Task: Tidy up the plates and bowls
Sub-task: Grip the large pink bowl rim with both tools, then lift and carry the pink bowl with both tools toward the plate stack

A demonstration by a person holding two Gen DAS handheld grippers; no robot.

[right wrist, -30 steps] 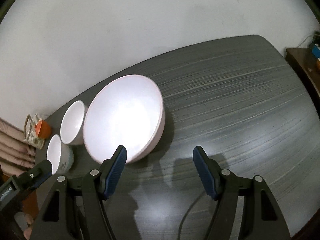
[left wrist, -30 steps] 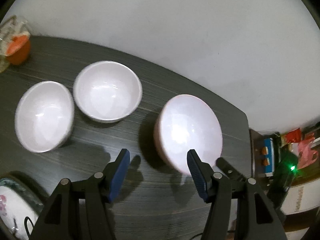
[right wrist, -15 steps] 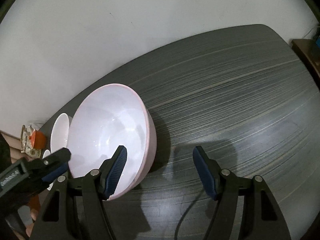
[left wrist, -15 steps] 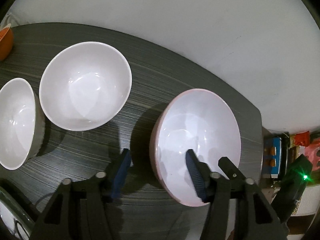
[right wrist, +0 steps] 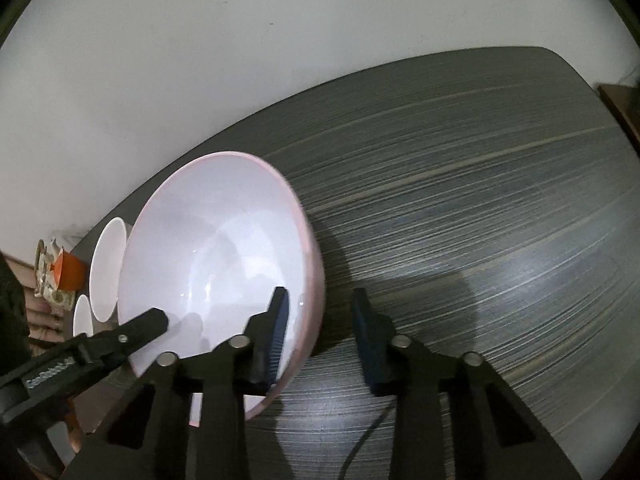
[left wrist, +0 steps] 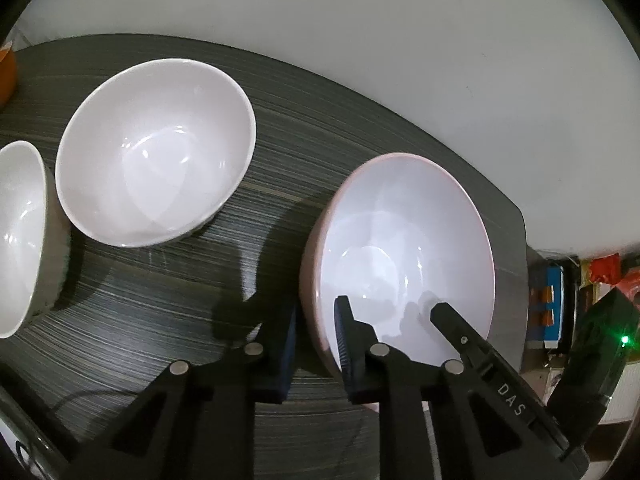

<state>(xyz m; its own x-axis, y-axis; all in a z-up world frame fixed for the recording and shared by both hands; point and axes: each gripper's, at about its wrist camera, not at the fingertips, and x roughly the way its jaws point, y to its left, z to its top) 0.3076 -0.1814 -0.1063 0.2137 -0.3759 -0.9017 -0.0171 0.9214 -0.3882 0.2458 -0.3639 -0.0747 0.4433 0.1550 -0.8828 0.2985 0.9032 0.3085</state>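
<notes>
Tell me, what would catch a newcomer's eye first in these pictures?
First comes the big pink-rimmed bowl on the dark striped table, with both tools straddling its rim from opposite sides: the left tool and the right tool, each with one blue finger inside and one outside. Next, two smaller white bowls sit side by side to its left.

A pink outside and white inside are shown by the large bowl. Plain white is worn by the two smaller bowls. The table is streaked dark grey; blue pads are carried on black grippers.
</notes>
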